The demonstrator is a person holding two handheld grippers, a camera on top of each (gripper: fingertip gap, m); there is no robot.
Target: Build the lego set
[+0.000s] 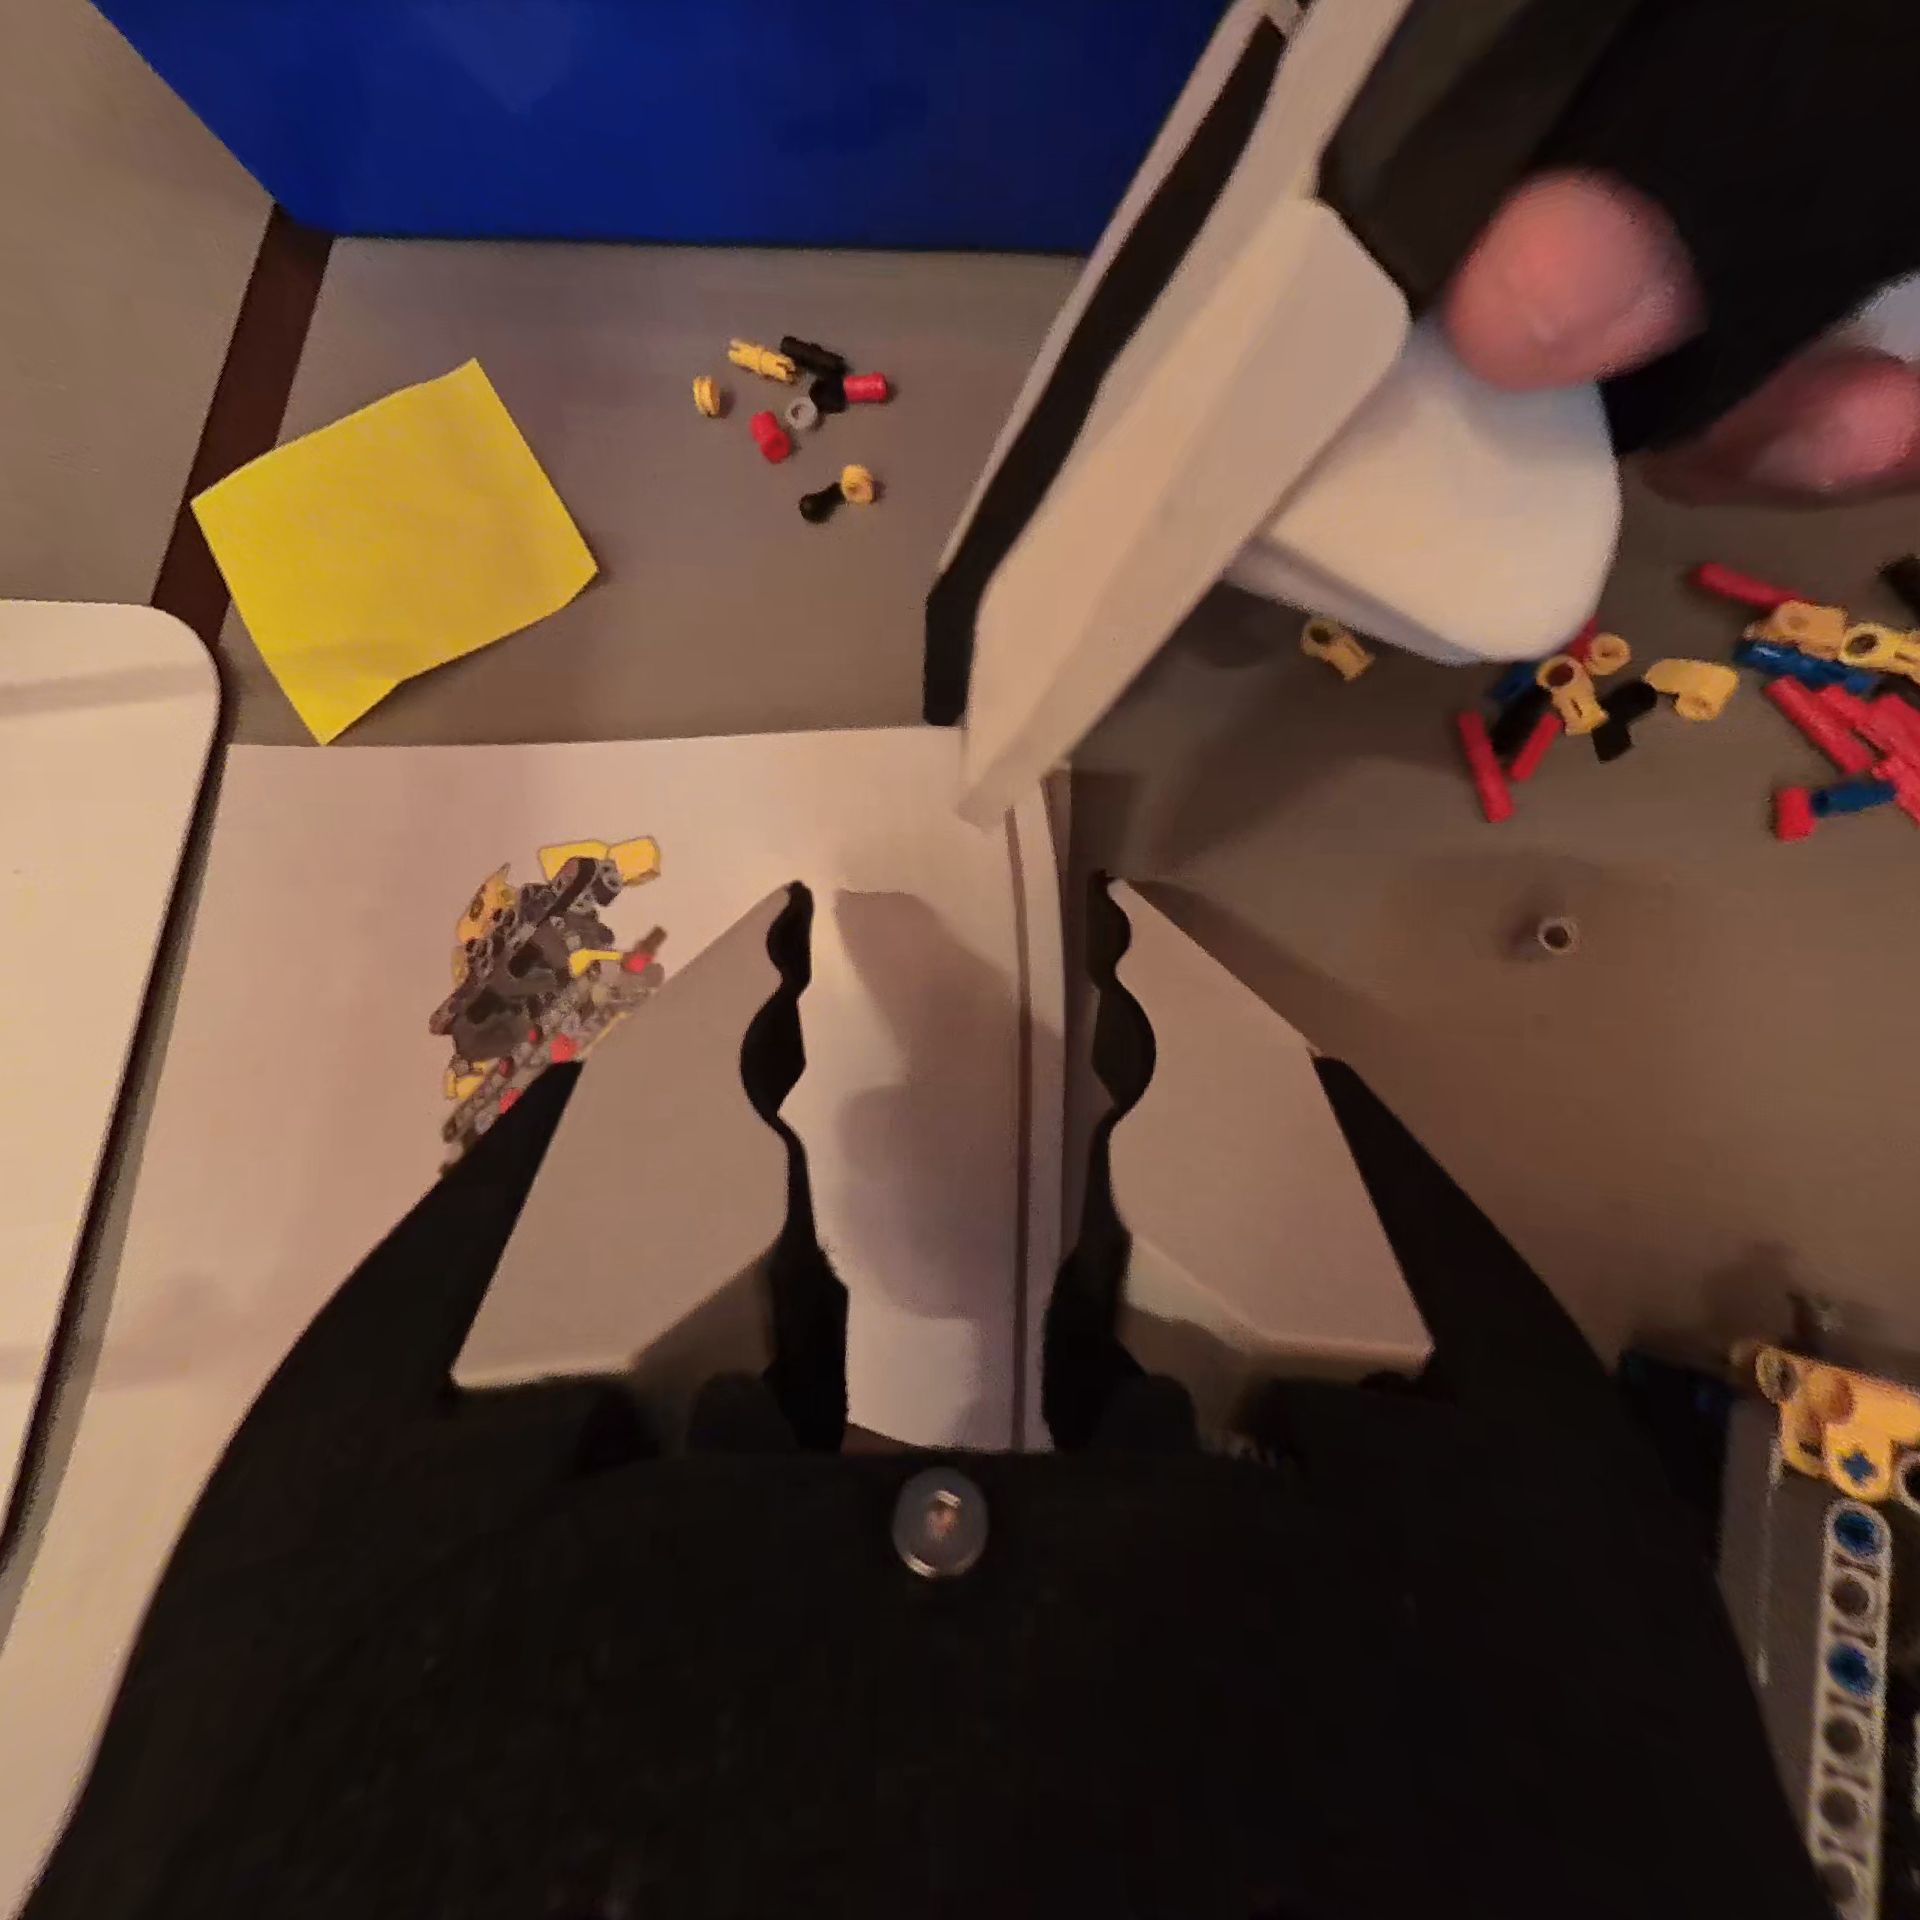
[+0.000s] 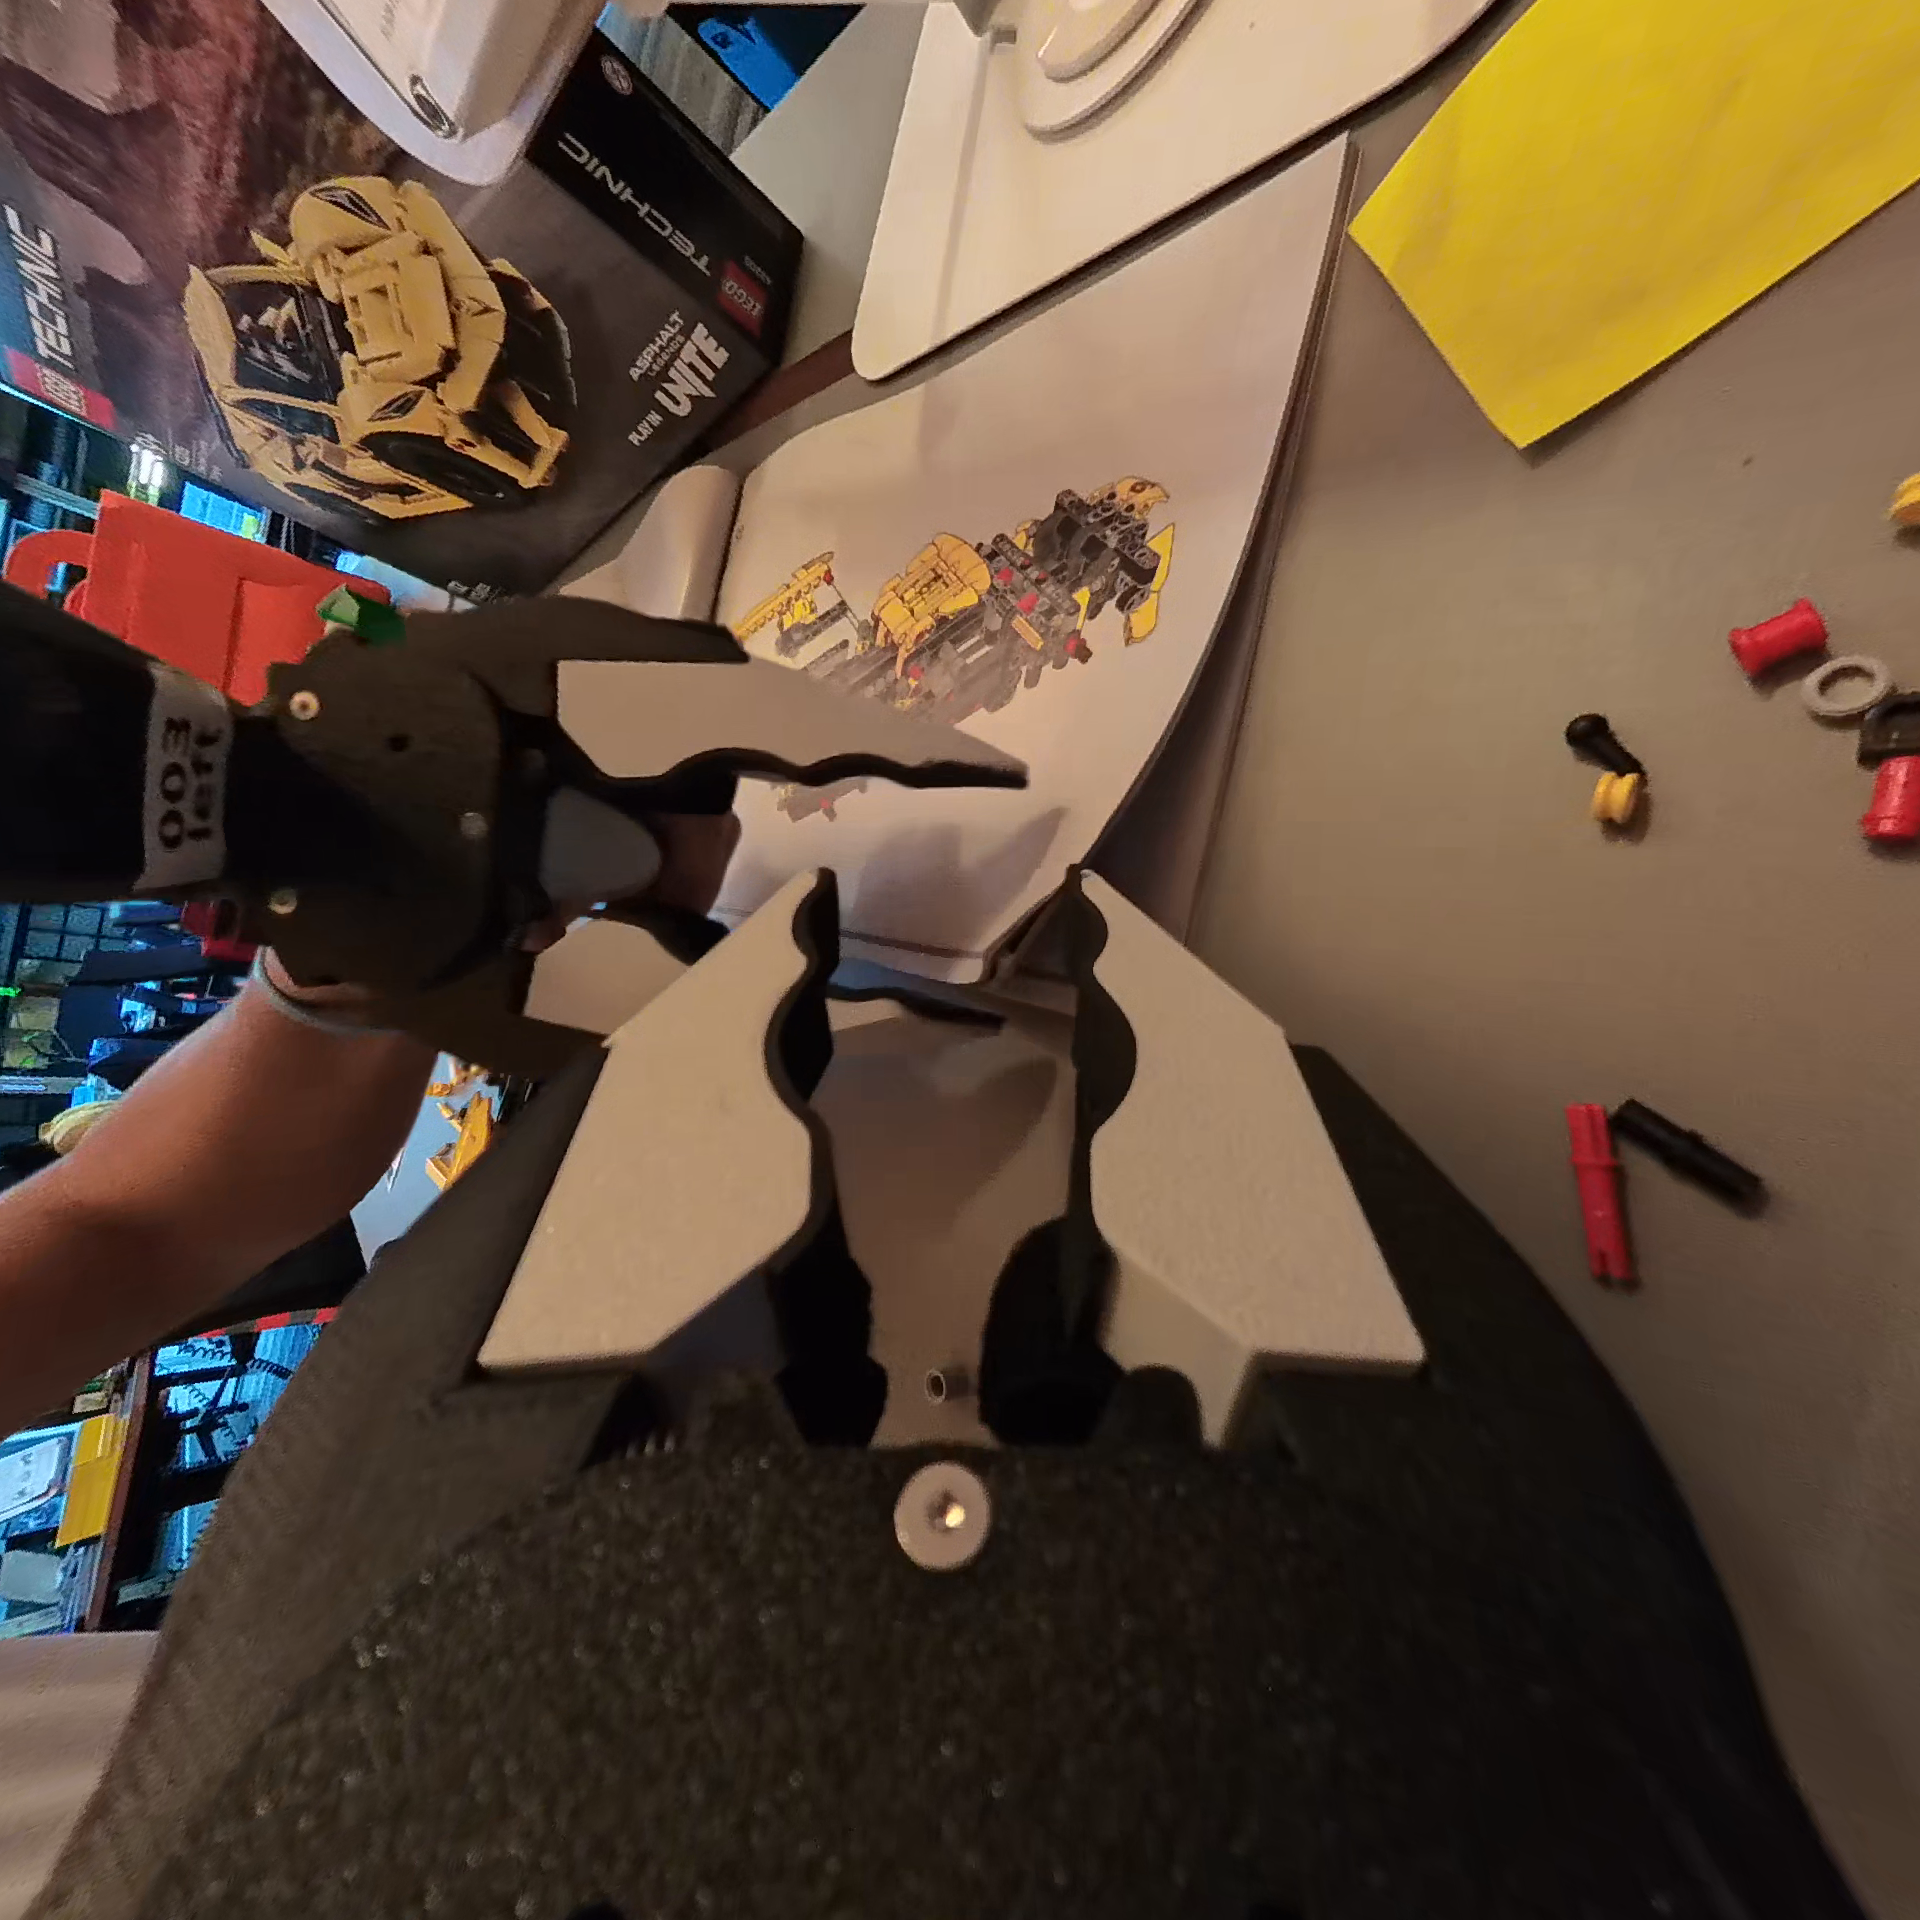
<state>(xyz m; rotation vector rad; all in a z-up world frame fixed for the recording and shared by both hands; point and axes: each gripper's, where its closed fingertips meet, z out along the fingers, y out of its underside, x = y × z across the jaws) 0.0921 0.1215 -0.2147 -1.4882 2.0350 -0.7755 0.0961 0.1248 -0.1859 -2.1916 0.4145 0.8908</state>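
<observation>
I am working two handheld claws over a grey table (image 1: pixel 644 665) where an instruction booklet (image 1: pixel 582 1039) lies open, showing a printed picture of the yellow model. My left gripper (image 1: pixel 951 904) hovers above the booklet's right edge with its jaws parted and nothing between them. My right gripper (image 2: pixel 951 894) is also spread, its tips at the near corner of the booklet, where a page edge seems to be lifting; I cannot tell whether the tips touch the paper. I judge the step in hand to be turning or flattening a page, not yet joining parts. To do it well, I would slide one tip under only the top sheet, close gently so the paper does not crease, and let the left claw hold the rest of the booklet flat. The loose lego pieces wait well apart from both claws: a small cluster of pins (image 1: pixel 795 416) beyond the booklet, beside a yellow paper sheet (image 1: pixel 395 551). Only the left view shows the larger pile of red, blue and yellow pieces (image 1: pixel 1704 696) at right and a partly built assembly (image 1: pixel 1839 1558) at the lower right corner. Only the right view shows the set's box (image 2: pixel 416 343) standing behind the booklet.
</observation>
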